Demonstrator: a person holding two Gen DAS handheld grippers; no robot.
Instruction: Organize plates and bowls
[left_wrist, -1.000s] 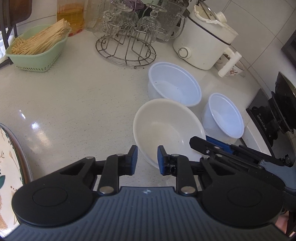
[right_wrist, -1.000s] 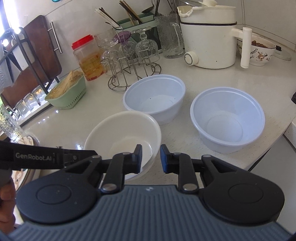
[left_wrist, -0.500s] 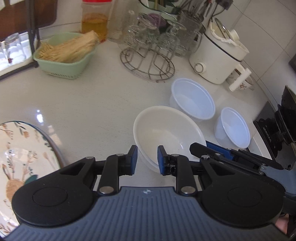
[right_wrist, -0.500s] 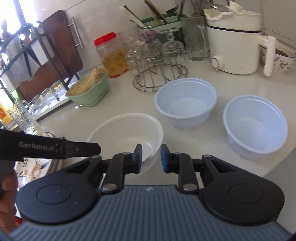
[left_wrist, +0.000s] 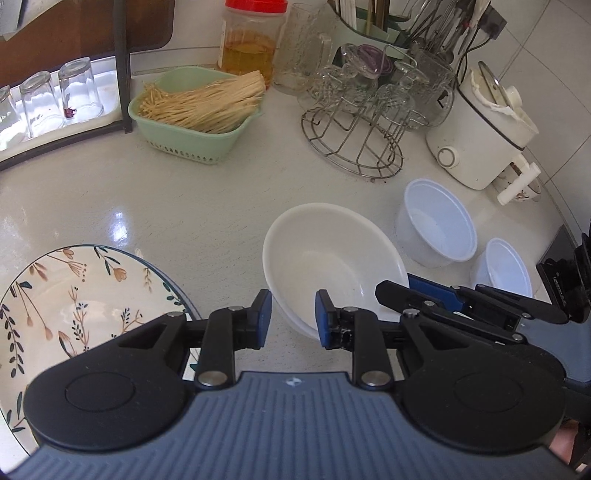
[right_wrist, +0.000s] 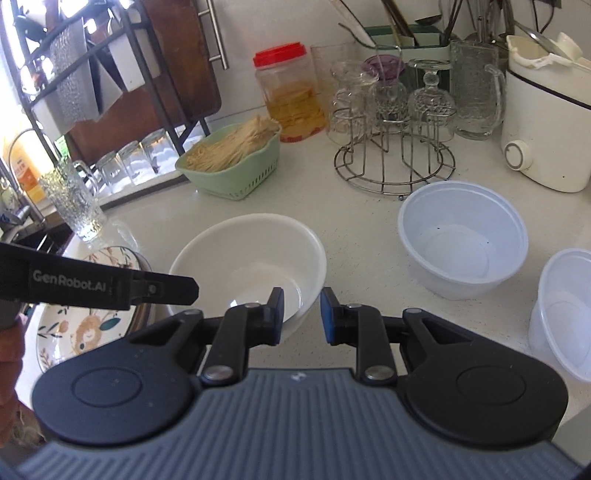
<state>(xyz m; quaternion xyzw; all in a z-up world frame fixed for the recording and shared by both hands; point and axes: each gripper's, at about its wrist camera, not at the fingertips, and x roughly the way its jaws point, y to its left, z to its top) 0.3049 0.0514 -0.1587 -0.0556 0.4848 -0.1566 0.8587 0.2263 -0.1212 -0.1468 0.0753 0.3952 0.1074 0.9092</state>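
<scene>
A white bowl sits on the counter in front of both grippers; it also shows in the right wrist view. Two translucent plastic bowls stand to its right, a larger one and a smaller one. A floral plate lies at the left. My left gripper is open and empty just before the white bowl's near rim. My right gripper is open and empty at the bowl's near right rim.
At the back stand a green basket of noodles, a wire rack with glasses, a red-lidded jar, a white cooker and upturned glasses on a shelf. A stove edge is at the right.
Both grippers have pulled back and swung left. The floral plate has come into view and the plastic bowls have slid to the right. Jaws stay open the same width.
</scene>
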